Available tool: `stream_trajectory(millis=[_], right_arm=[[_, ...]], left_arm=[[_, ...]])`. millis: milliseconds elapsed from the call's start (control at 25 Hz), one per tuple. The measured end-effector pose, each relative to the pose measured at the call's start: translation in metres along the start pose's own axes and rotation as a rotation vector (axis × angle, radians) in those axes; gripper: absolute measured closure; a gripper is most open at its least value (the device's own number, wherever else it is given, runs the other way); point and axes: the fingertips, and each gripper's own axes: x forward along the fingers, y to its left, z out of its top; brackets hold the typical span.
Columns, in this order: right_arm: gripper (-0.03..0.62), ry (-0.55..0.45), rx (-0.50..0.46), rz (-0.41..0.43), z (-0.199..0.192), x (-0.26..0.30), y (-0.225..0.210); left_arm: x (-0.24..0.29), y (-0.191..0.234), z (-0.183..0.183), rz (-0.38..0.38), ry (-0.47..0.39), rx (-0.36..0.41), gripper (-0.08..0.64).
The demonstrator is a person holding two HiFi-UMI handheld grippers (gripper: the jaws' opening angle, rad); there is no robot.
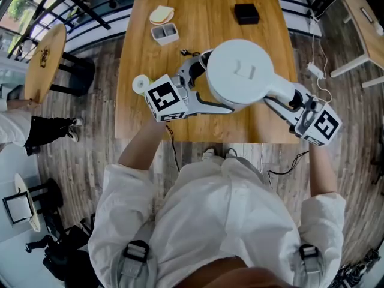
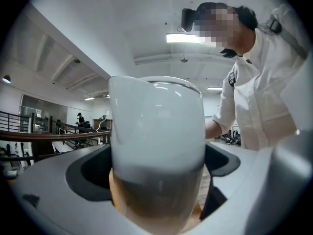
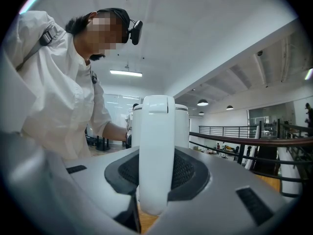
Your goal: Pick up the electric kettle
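Observation:
The white electric kettle hangs above the wooden table, seen from over its round lid. My left gripper is shut on the kettle's body from the left. In the left gripper view the kettle's body fills the gap, and both black pads press its sides. My right gripper is shut on the kettle's handle from the right. In the right gripper view the upright white handle is clamped between the dark pads, with the kettle's body behind it.
At the table's far end are a small white tub, a round pale item and a black box. A white disc lies near the left edge. A round stool stands left; another table right.

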Motion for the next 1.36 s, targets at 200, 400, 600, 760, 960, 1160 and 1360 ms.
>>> stream_trajectory(millis=[200,400,600,760,960,1160,1360], right_arm=[[0.483,0.000,-0.008,0.003,0.004,0.004,0.000],[0.483,0.006,-0.010,0.002,0.006,0.006,0.000],[0.483,-0.001,-0.004,0.002,0.007,0.006,0.001],[0.483,0.004,-0.005,0.001,0.008,0.006,0.004],[0.483,-0.002,-0.001,0.002,0.007,0.007,0.006],[0.483,0.001,-0.006,0.004,0.009,0.007,0.009],[0.483,0.006,-0.003,0.005,0.006,0.005,0.006]], left_arm=[[-0.004,0.002,0.002,0.005,-0.003,0.008,-0.023],[-0.006,0.002,0.005,0.004,0.002,0.012,-0.023],[-0.007,0.001,0.005,0.002,-0.005,0.013,-0.023],[-0.008,-0.002,0.006,0.002,-0.009,0.009,-0.023],[-0.010,-0.003,0.004,0.000,-0.001,0.015,-0.023],[-0.011,-0.005,0.005,0.002,-0.005,0.008,-0.023],[-0.008,-0.004,0.004,0.005,-0.008,0.002,-0.023]])
